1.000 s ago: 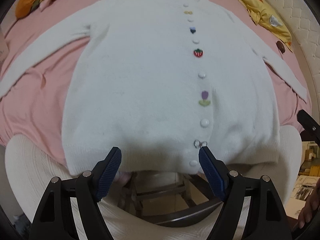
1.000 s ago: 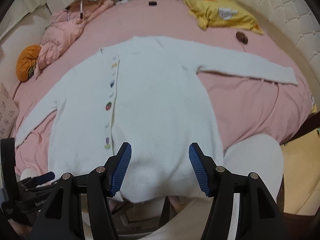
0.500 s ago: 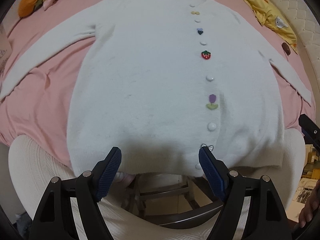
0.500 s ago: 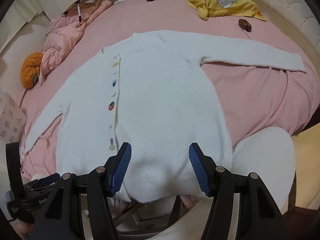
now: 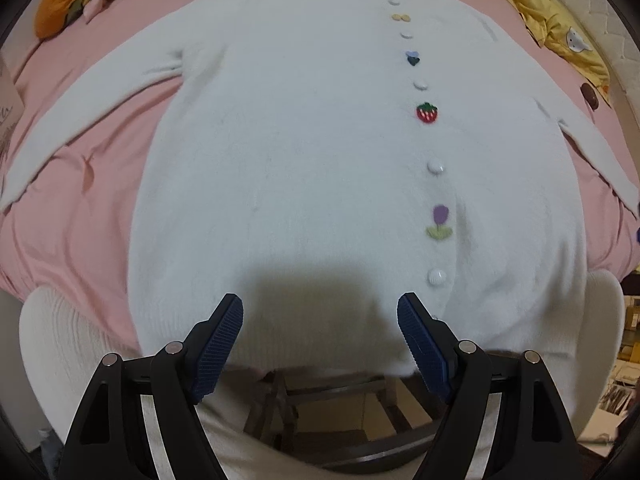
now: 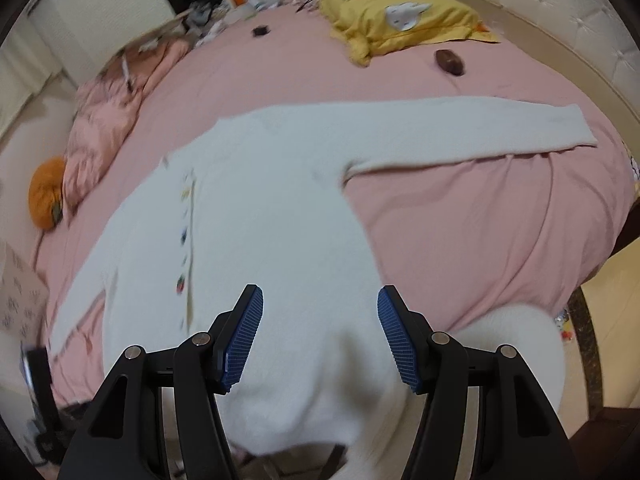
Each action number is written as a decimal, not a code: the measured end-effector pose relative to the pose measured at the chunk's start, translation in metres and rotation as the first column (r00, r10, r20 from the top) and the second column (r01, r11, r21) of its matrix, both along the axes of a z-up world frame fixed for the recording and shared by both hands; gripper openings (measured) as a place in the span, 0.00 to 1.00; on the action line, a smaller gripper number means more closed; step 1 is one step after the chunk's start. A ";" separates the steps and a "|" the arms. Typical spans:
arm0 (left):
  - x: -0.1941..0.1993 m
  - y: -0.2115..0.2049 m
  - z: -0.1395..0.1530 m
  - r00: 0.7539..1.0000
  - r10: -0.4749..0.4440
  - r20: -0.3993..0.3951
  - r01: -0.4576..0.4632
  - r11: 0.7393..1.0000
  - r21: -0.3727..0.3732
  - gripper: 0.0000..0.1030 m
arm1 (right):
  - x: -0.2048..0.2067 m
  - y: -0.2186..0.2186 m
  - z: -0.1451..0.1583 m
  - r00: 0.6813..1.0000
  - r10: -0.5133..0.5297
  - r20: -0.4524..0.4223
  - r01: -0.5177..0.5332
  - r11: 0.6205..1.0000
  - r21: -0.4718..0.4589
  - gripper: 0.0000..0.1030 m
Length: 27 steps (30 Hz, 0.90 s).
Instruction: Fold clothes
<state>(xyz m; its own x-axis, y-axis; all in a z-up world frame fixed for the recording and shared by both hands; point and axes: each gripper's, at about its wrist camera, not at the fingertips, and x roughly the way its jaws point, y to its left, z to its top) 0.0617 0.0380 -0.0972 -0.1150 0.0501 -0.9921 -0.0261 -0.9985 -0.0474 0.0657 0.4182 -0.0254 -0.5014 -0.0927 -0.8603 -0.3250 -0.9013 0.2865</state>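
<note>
Left black plastic two-finger gripper showing ridged navy-blue rubber pads, silver screw heads glinting on arms. Right black plastic two-finger gripper wearing brighter blue ribbed pads, same silver screws, triangular cut-outs.

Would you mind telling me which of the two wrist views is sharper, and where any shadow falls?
Left wrist view: sharp, with a dark shadow on the cardigan hem between the fingers. Right wrist view: motion-blurred, buttons smeared; edges bend from fisheye distortion.
</note>
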 end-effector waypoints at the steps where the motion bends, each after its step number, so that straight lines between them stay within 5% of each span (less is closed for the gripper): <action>1: -0.003 -0.001 -0.004 1.000 0.013 -0.006 -0.013 1.000 -0.014 0.77 | -0.003 0.017 -0.004 1.000 -0.018 -0.011 0.017 0.997 -0.070 0.59; 4: -0.011 -0.006 -0.013 0.999 0.041 -0.024 -0.041 0.999 -0.015 0.77 | -0.006 0.085 -0.023 0.987 -0.152 -0.046 0.126 0.928 -0.351 0.59; 7: -0.018 -0.010 -0.023 0.998 0.055 -0.038 -0.056 0.998 -0.022 0.77 | 0.005 0.170 -0.045 0.929 -0.362 -0.081 0.255 0.781 -0.570 0.60; 10: -0.023 -0.010 -0.041 0.999 0.047 -0.013 -0.048 0.997 -0.059 0.77 | 0.023 0.252 -0.071 0.823 -0.565 -0.063 0.357 0.600 -0.716 0.73; 14: -0.027 -0.010 -0.062 0.997 0.072 0.018 -0.070 0.995 -0.077 0.86 | 0.044 0.339 -0.099 0.661 -0.748 -0.061 0.411 0.428 -0.805 0.77; 22: -0.034 0.003 -0.067 0.997 0.068 0.035 -0.062 0.986 -0.155 0.91 | 0.005 0.388 -0.145 0.679 -0.732 0.050 0.537 0.449 -0.714 0.77; 27: -0.035 0.005 -0.067 0.997 0.070 0.042 -0.062 0.985 -0.164 0.93 | -0.030 0.400 -0.141 0.689 -0.724 0.028 0.564 0.511 -0.648 0.78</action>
